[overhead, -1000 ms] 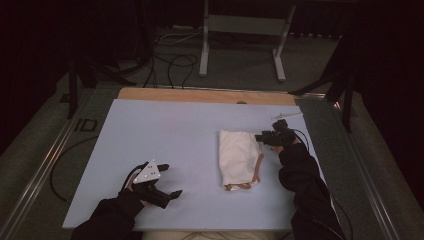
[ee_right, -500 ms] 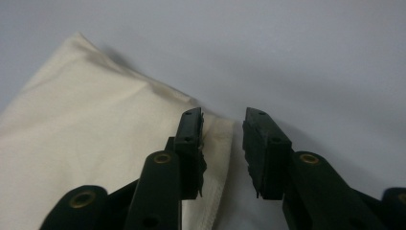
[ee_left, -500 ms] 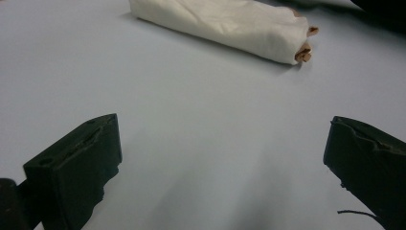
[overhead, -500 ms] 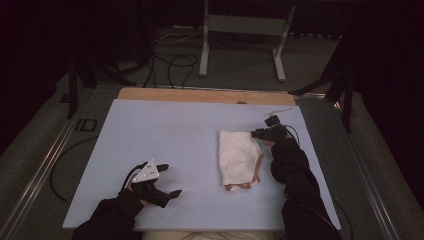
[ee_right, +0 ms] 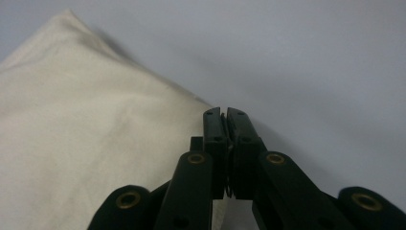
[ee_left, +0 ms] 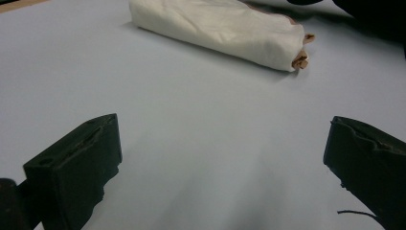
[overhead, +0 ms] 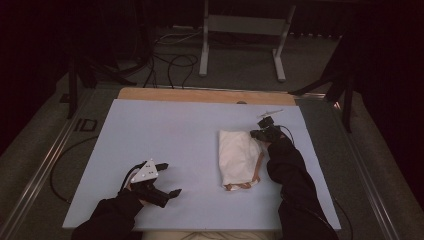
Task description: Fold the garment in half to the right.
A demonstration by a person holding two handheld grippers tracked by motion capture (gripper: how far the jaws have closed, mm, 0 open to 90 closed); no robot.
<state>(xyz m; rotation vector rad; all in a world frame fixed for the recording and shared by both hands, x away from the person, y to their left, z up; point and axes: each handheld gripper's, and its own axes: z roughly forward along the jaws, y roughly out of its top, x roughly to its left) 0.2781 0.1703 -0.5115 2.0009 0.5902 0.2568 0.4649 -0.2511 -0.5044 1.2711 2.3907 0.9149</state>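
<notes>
Jaws of the right gripper [ee_right: 225, 113] have just been closing and now stand pressed together at the right edge of the folded cream bag [overhead: 239, 157]. Whether a layer of fabric is caught between them cannot be told. The left gripper [overhead: 171, 178] rests well to the left of the bag with its jaws spread wide on nothing. The pale blue tabletop [overhead: 175, 130] carries the bag, which lies flat. Its tan strap [overhead: 256, 172] loops out along the bag's right side, toward its near end. To do this pinch well, the person probably needs to take only the top layer at the far-right corner. A slow lift should follow, so that the fold opens without the whole bag dragging.
</notes>
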